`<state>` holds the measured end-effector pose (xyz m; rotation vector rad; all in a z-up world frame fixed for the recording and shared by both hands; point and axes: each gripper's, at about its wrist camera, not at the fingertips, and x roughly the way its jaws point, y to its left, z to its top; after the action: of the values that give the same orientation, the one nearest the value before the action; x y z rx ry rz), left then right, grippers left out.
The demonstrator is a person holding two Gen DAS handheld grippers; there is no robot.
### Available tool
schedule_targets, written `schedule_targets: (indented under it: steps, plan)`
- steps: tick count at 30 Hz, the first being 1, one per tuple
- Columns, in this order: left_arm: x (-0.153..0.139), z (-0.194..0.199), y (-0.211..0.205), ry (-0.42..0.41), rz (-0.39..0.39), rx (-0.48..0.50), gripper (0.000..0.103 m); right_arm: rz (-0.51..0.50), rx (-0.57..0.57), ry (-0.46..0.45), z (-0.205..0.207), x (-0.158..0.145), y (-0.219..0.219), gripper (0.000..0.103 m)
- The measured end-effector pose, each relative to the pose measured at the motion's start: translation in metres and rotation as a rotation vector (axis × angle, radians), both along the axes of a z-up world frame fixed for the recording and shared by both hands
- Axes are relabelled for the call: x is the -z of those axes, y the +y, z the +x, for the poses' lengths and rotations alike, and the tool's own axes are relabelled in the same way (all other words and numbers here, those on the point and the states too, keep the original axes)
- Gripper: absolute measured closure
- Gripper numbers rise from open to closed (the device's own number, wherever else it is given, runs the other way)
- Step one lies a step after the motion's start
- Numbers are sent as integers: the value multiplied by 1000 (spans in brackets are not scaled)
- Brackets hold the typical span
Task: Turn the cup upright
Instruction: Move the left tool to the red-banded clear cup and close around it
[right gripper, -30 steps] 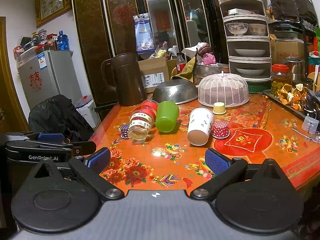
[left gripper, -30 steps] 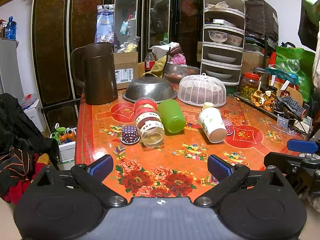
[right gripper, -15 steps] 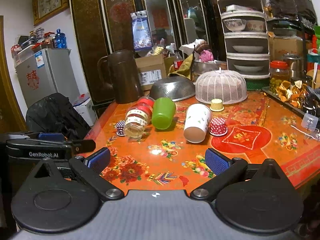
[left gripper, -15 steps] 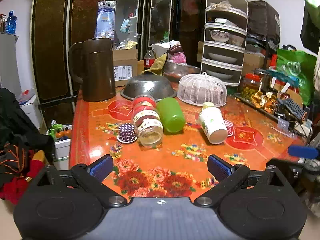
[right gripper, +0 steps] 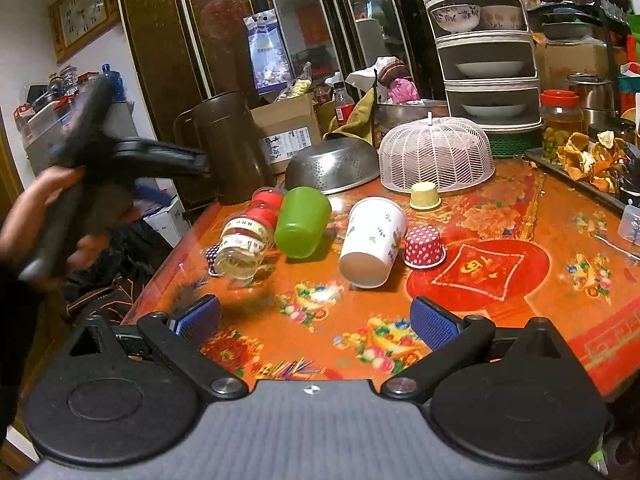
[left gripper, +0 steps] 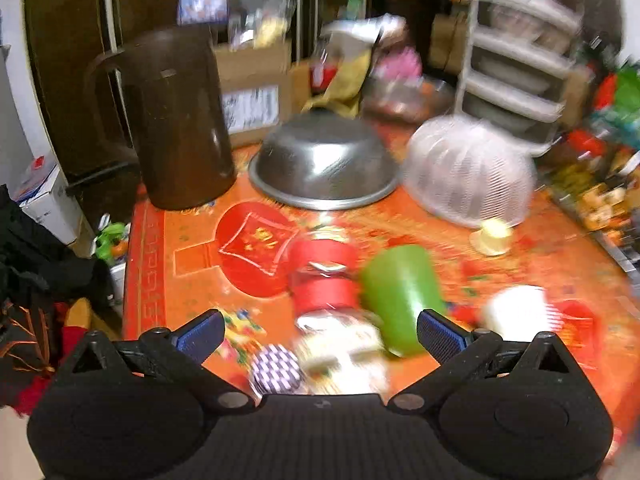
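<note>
A green cup (right gripper: 303,222) lies on its side on the orange flowered table (right gripper: 500,320), and a white paper cup (right gripper: 372,236) lies tipped beside it. In the blurred left wrist view the green cup (left gripper: 400,300) and the white cup (left gripper: 516,312) sit just beyond my fingers. My left gripper (left gripper: 320,336) is open and empty, raised above the table's left part. It shows in the right wrist view (right gripper: 120,156) held high in a hand. My right gripper (right gripper: 316,322) is open and empty over the table's near edge.
A glass jar with red bands (right gripper: 248,236) lies against the green cup. Small paper cupcake cups (right gripper: 425,246) stand nearby. A brown jug (right gripper: 224,148), an upturned steel colander (right gripper: 332,164) and a white mesh food cover (right gripper: 436,154) stand behind. A dish rack (right gripper: 484,52) is at the back.
My left gripper has lifted and swung forward over the table's left part, so its view is blurred and looks down on the jar and green cup. My right gripper has moved slightly closer.
</note>
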<state>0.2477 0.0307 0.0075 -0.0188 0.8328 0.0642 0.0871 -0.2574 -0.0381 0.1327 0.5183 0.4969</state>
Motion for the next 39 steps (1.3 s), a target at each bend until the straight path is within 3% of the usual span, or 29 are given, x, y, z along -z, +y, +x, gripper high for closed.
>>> schedule_targets:
  steps: [2,6,17,22,27,39]
  plan:
    - [13,29,6,67,-21,-13,8,9,-3,3,6,0,-4,1]
    - [33,64,8,138,-32,-17,9,26,-10,7,14,1,-13,1]
    - [74,92,14,253,-102,-21,18,31,-24,30,27,7,-18,1]
    - [77,94,17,235,-129,-27,22,25,-27,41,29,8,-15,1]
    - [77,97,14,227,-133,-7,43,15,-27,48,29,9,-13,1]
    - [46,83,19,107,-87,3,44,5,-24,41,25,6,-5,1]
